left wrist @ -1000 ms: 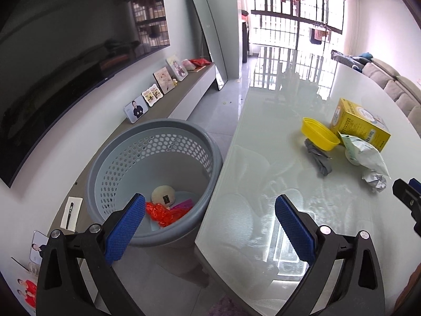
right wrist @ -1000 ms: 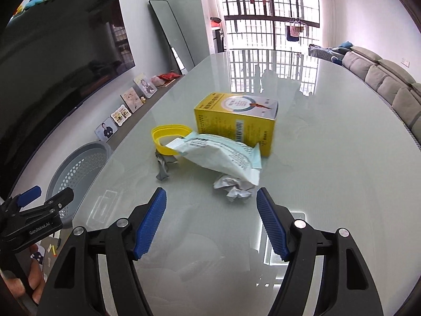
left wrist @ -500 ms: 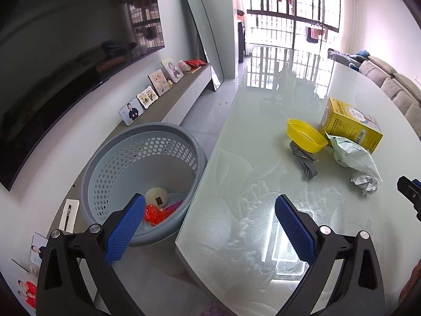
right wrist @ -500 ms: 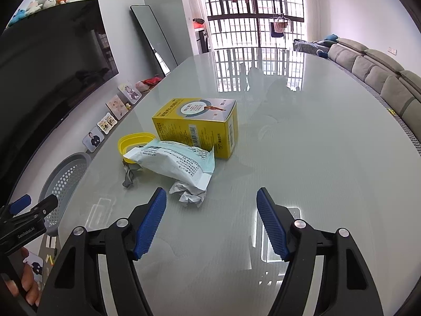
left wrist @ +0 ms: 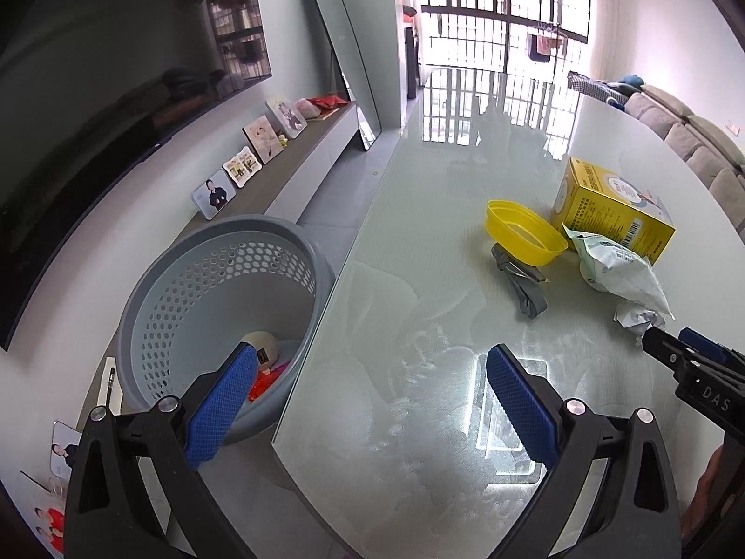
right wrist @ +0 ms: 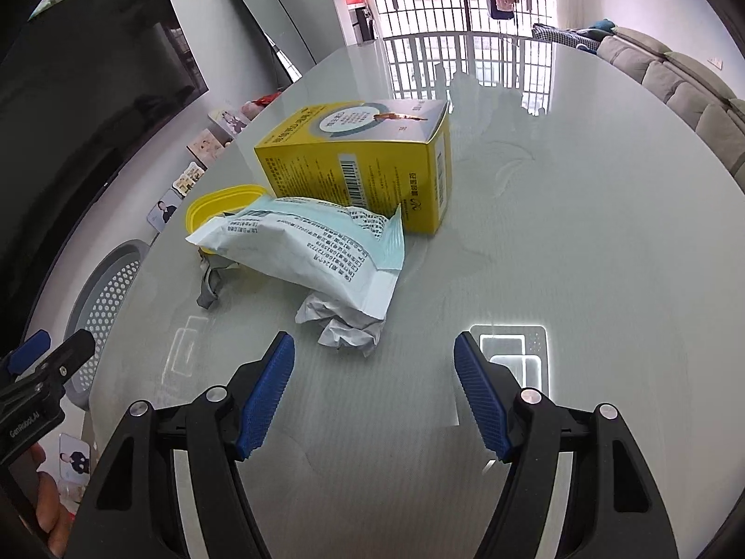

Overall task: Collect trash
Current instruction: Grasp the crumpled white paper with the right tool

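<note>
A crumpled paper ball (right wrist: 342, 328) lies on the glass table (right wrist: 582, 242), just ahead of my right gripper (right wrist: 375, 391), which stands open and empty. Behind the ball rest a pale plastic packet (right wrist: 307, 242), a yellow box (right wrist: 368, 163), a yellow lid (right wrist: 219, 202) and a grey scrap (right wrist: 209, 282). The left wrist view shows the same paper ball (left wrist: 635, 316), packet (left wrist: 617, 268), box (left wrist: 610, 207), lid (left wrist: 524, 233) and scrap (left wrist: 521, 282). My left gripper (left wrist: 370, 403) is open and empty over the table's left edge, beside a grey perforated basket (left wrist: 195, 289) that holds a pale round item and red scraps.
The basket stands on the floor against the table's left edge. A low shelf (left wrist: 298, 167) with photo frames runs along the wall under a dark television (left wrist: 107, 93). A mirror (left wrist: 344, 79) leans at the far wall. A sofa (right wrist: 689, 88) lies to the right.
My right gripper has moved forward and down toward the paper ball, which now looms larger. The left gripper has drifted right, so the basket sits further left in its view.
</note>
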The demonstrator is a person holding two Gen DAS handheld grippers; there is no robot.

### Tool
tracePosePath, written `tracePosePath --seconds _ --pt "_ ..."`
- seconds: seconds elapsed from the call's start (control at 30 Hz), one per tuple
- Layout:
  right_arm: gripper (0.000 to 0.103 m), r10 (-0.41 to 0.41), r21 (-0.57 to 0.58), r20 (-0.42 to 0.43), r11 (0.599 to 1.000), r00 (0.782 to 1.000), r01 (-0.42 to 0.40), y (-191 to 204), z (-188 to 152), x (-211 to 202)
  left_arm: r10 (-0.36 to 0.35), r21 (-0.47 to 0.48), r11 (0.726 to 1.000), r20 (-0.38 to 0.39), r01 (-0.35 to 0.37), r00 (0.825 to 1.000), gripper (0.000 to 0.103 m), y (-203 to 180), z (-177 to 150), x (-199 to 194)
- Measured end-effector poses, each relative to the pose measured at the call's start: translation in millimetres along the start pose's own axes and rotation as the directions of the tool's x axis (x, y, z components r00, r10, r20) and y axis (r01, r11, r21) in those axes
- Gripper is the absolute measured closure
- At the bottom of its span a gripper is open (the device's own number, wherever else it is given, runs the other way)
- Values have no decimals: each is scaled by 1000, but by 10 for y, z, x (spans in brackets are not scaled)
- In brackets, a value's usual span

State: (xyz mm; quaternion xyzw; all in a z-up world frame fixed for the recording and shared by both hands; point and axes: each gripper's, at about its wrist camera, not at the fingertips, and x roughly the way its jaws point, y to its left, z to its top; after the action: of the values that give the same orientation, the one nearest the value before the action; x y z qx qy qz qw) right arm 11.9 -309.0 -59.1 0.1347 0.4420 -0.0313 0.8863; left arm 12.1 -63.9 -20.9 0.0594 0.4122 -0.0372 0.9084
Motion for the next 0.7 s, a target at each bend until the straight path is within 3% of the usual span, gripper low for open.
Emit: tracePosePath --seconds 0.4,0.47,0.63,0.7 --pt "36 -70 -23 17 997 997 70 257 119 220 -19 -9 1000 -8 19 1000 6 115 -45 29" --pt "52 -80 -35 20 996 997 81 285 119 231 -27 -15 1000 -5 27 1000 6 136 -57 12" --pt "67 -76 -48 19 996 997 77 325 109 229 -52 -13 999 15 52 999 6 145 -91 -96" --pt "67 -79 -53 24 995 997 80 323 78 184 -67 -13 998 26 67 997 6 133 -83 -133"
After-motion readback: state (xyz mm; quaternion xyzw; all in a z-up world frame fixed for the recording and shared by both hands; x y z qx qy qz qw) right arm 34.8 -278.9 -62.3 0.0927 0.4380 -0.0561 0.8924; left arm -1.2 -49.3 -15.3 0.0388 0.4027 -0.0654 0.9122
